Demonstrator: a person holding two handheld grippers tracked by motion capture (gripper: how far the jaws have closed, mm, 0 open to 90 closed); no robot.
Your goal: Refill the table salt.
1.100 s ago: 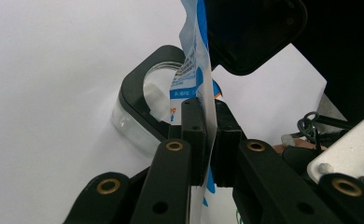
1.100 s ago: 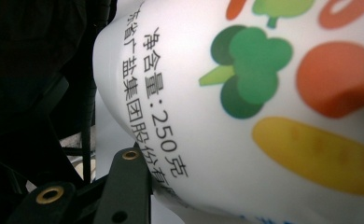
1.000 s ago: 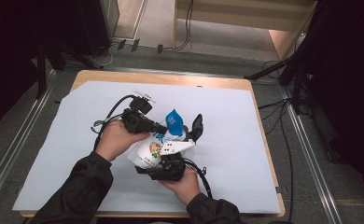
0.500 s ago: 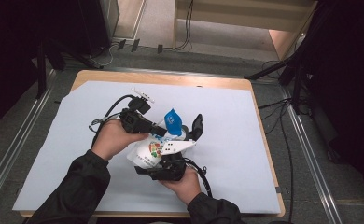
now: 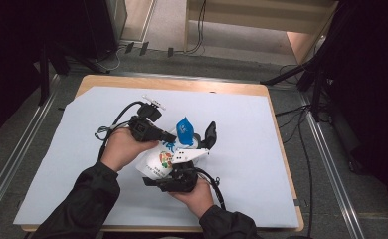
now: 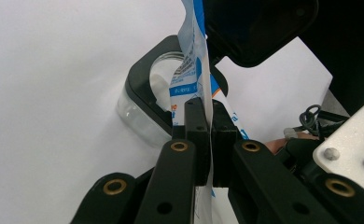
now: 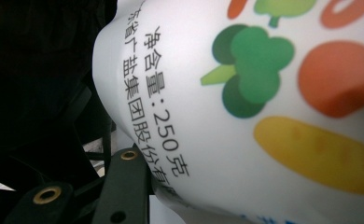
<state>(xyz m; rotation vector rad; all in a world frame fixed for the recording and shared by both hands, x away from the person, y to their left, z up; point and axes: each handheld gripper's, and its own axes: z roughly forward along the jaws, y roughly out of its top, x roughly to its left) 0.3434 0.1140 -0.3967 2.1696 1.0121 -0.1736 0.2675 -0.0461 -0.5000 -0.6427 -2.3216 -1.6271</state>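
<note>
1. Bag (image 5: 168, 158) of white plastic, printed with vegetables and blue bands, held above the tabletop (image 5: 72, 164) between both hands.
2. Left gripper (image 6: 210, 140) pinched flat on the bag's thin blue-and-white top edge, the fingers (image 6: 195, 135) just closed tight upon it, film running straight up between them in the left gripper view.
3. Right gripper (image 5: 177, 172) clamped around the bag's fat lower body from below; in the right gripper view, bulging white side with a broccoli print pressed against the one visible finger (image 7: 124, 186).
4. Jar (image 6: 145, 100), clear with a black square collar, open mouth up, seen just beyond the left fingers and behind the pinched edge, resting on the tabletop.
5. Black lid (image 5: 210, 134) standing tilted just past the bag's blue tip, on the far side of the right fingers.
</note>
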